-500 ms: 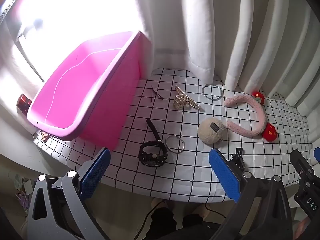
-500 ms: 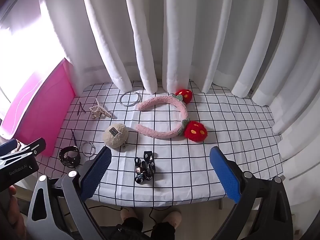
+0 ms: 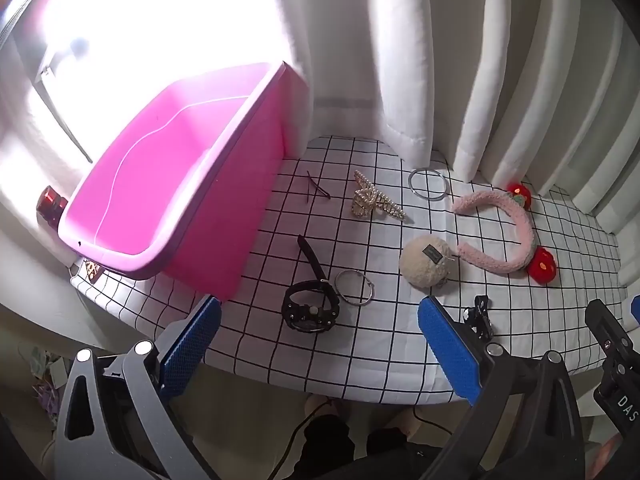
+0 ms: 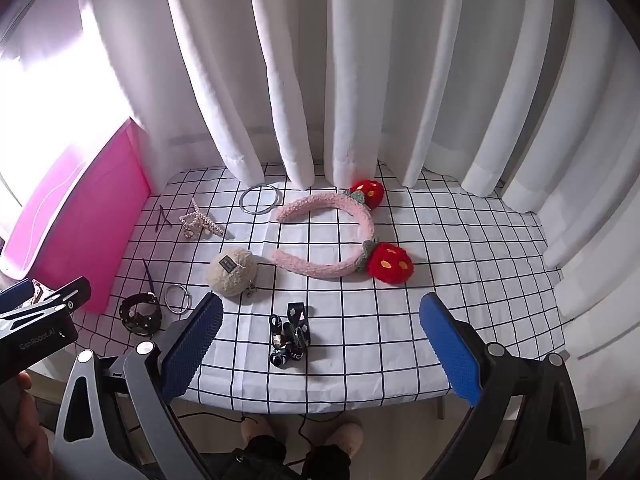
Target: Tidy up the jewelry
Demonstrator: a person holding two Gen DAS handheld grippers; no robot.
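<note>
The pink bin [image 3: 168, 184] stands empty at the bench's [image 4: 460, 320] left end, against the curtain [image 4: 360, 80]. The jewelry lies beside it on the grid cloth: hairpin [image 3: 318, 191], pearl claw [image 3: 370, 202], bangle [image 3: 427, 183], watch [image 3: 310, 310], ring [image 3: 354, 287], puff [image 3: 426, 258], headband [image 4: 332, 240] and a black clip [image 4: 290, 334] near the front edge. The right half is bare. Both left gripper [image 3: 318, 346] and right gripper [image 4: 320, 344] hover with fingers spread wide, empty. Nothing has shifted from the earlier frame.

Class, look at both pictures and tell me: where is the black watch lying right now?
The black watch lies near the table's front edge, just right of the pink bin, touching a silver ring; in the right wrist view it sits at lower left.
</note>
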